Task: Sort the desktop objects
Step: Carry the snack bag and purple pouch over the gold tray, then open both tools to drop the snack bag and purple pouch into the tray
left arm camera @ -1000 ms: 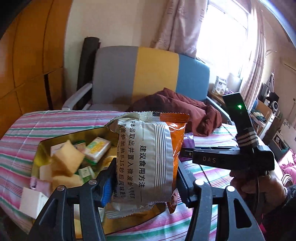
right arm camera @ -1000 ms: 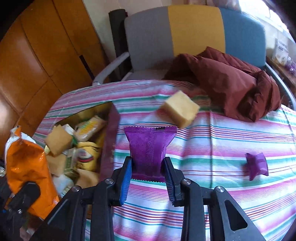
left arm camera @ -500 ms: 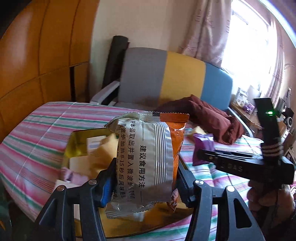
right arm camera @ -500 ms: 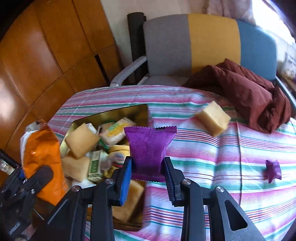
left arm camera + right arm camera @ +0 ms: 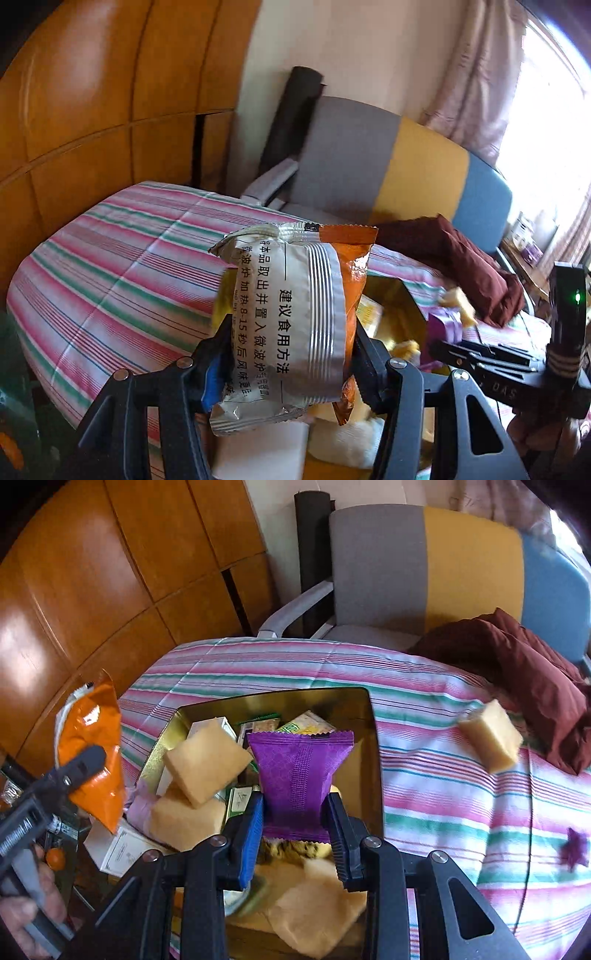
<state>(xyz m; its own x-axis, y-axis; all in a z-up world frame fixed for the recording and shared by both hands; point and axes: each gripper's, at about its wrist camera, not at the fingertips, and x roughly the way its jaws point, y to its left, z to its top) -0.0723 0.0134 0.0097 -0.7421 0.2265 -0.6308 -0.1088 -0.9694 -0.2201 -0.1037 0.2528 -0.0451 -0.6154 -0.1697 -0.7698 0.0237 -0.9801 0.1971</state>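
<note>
While pinched upright in the left gripper point(image 5: 291, 360), orange-and-silver snack bag point(image 5: 295, 314) printed "建议食用方法". Right gripper point(image 5: 295, 825), lettered "DAS", clamped on purple packet point(image 5: 297, 771) above gold tin point(image 5: 375, 768).

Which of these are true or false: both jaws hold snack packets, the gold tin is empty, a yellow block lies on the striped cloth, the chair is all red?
1. Both grippers hold packets: true. The left gripper grips the orange-and-silver packet; the right gripper grips the purple packet.
2. The gold tin is empty: false, it is full of snacks.
3. A yellow block lies on the striped cloth: true.
4. The chair is all red: false, it is grey, yellow and blue.
</note>
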